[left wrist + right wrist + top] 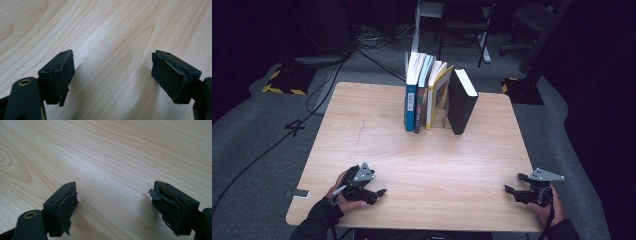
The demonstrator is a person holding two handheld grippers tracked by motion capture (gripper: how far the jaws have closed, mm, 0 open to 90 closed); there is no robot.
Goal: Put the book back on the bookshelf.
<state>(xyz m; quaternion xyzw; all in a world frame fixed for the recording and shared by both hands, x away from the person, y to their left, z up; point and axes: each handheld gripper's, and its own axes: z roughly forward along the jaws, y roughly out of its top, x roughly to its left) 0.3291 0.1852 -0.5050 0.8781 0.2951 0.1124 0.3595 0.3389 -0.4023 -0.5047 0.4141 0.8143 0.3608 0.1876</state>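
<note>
Two grippers rest at the near edge of the table [362, 145], well apart from each other: the left gripper [377, 192] at the near left, the right gripper [511, 189] at the near right, each held in a hand. In both gripper views the jaws stand spread wide over bare wood, with nothing between the pads [62, 82]. Work centres on the row of books [438, 97] standing upright at the far middle of the table: a blue book [411, 102] on the left, a yellow book [438, 97] in the middle and a thick black book [460, 102] on the right, leaning against the yellow one. Both grippers are well apart from the row, so the step in hand is judged to be the reach. Carry one gripper forward with jaws kept spread, align them with a spine, and close on a single cover edge. Steady the neighbouring books with the other gripper, since the leaning black book is likely to topple once support shifts.
</note>
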